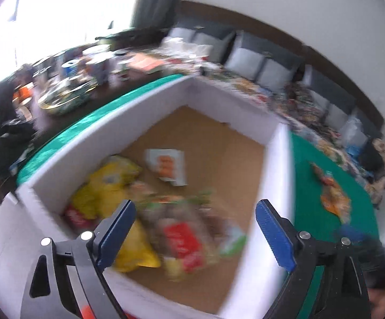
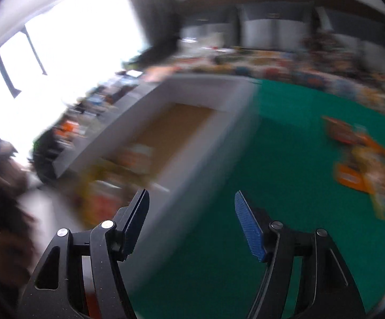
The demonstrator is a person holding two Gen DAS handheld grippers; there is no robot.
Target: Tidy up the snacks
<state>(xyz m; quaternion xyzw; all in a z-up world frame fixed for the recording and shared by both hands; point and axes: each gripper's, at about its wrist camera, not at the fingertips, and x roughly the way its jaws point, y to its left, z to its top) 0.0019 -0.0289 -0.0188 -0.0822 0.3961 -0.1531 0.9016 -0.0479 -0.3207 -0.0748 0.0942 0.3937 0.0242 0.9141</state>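
A white box [image 1: 107, 130] with a brown cardboard floor stands on the green table cloth [image 1: 309, 183]. Inside lie a yellow bag [image 1: 107, 188], a white packet with orange print [image 1: 167, 164] and a clear bag with a red label [image 1: 184, 242]. My left gripper [image 1: 195, 228] is open and empty above the box's near part. An orange snack packet [image 1: 333, 196] lies on the cloth right of the box. My right gripper [image 2: 191, 220] is open and empty over the box's right wall [image 2: 192, 170]; the view is blurred. Orange packets [image 2: 362, 164] lie at right.
A cluttered dark table with tins and a bowl [image 1: 65, 98] stands behind the box at left. A grey sofa with cushions [image 1: 256, 58] and heaps of snack packets [image 1: 306, 111] runs along the back. A bright window [image 2: 67, 61] is at left.
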